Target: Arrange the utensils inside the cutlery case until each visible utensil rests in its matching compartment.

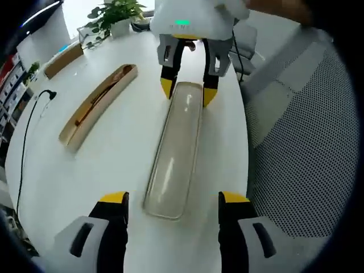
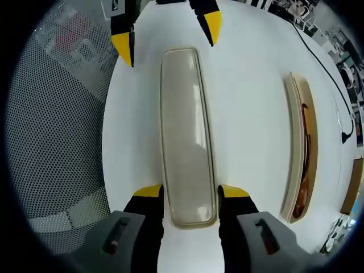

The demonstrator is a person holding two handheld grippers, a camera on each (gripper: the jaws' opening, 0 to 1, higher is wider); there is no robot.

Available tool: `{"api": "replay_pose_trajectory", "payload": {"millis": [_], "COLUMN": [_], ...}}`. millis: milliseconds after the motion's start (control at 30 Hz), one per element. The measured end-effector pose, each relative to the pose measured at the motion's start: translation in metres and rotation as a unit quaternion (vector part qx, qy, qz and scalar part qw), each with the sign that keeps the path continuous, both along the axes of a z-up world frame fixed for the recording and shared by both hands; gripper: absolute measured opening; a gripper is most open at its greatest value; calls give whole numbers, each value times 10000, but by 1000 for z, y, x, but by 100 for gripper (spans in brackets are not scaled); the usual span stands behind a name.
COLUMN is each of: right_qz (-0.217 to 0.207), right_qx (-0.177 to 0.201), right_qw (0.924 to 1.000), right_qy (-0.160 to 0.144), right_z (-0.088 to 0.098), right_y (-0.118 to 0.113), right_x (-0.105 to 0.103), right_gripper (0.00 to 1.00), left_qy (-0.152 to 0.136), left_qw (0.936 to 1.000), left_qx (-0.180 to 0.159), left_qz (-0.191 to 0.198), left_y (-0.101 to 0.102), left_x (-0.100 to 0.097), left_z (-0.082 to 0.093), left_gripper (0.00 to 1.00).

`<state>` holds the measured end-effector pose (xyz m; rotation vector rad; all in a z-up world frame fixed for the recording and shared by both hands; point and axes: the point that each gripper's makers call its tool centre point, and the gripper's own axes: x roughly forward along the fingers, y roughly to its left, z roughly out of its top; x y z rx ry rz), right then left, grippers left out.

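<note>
A long translucent beige case lid [image 1: 173, 153] lies lengthwise on the white table [image 1: 114, 165]. My left gripper [image 1: 173, 198] is open, its jaws wide on either side of the lid's near end without touching it. At the lid's far end my right gripper [image 1: 187, 90] has its yellow tips pressed against both sides. In the right gripper view that gripper [image 2: 190, 191] clasps the lid [image 2: 186, 131], and the left gripper [image 2: 166, 33] straddles the opposite end. The open cutlery case base [image 1: 96, 105] [image 2: 301, 148], holding brown utensils, lies apart beside the lid.
A mesh office chair [image 1: 307, 142] [image 2: 57, 131] stands close to the table edge by the lid. A black cable [image 1: 25, 142] runs along the table's other side. A potted plant [image 1: 116, 14] and a wooden box [image 1: 62, 58] stand at the far end.
</note>
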<state>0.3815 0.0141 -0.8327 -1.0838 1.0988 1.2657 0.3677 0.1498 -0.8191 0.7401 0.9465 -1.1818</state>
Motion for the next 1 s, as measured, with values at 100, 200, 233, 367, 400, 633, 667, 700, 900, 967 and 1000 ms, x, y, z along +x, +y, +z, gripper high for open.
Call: {"api": "replay_pose_trajectory", "payload": {"millis": [100, 200, 233, 367, 400, 633, 667, 700, 900, 967, 1000], "right_qz": [0, 9, 5, 1, 6, -43, -73, -89, -116, -107, -122], "right_qx": [-9, -22, -24, -31, -34, -97, -100, -97, -157, -165, -146], "right_qw": [10000, 10000, 10000, 10000, 10000, 9999, 9999, 9999, 9998, 9998, 9998], "right_qy": [13, 18, 20, 28, 31, 8, 4, 1, -5, -11, -9], "right_z": [0, -1, 0, -1, -1, -1, -1, -1, -1, 0, 0], "right_y": [0, 0, 0, 0, 0, 0, 0, 0, 0, 0, 0], "right_x": [1, 1, 1, 1, 1, 0, 0, 0, -1, -1, -1], "right_gripper": [36, 36, 36, 36, 36, 36, 36, 36, 34, 34, 34], "left_qy": [-23, -87, -90, -49, -43, -74, -134, -169, -178, -206, -214], "left_qw": [10000, 9996, 9995, 9998, 9995, 9993, 9996, 9994, 9992, 9992, 9991], "left_qx": [-27, 182, 208, 59, 107, -55, -155, -192, -270, -241, -236], "left_qz": [5, -208, -234, -165, -308, -351, -201, -219, -236, -263, -270], "left_y": [-5, -4, -3, -11, -11, -17, -18, -17, -18, -18, -18], "left_x": [3, 3, 3, 10, 9, 7, 9, 9, 10, 9, 9], "left_z": [-3, -10, -11, -10, -10, -10, -8, -8, -9, -9, -9], "left_gripper": [65, 59, 57, 55, 55, 39, 39, 39, 38, 38, 38]}}
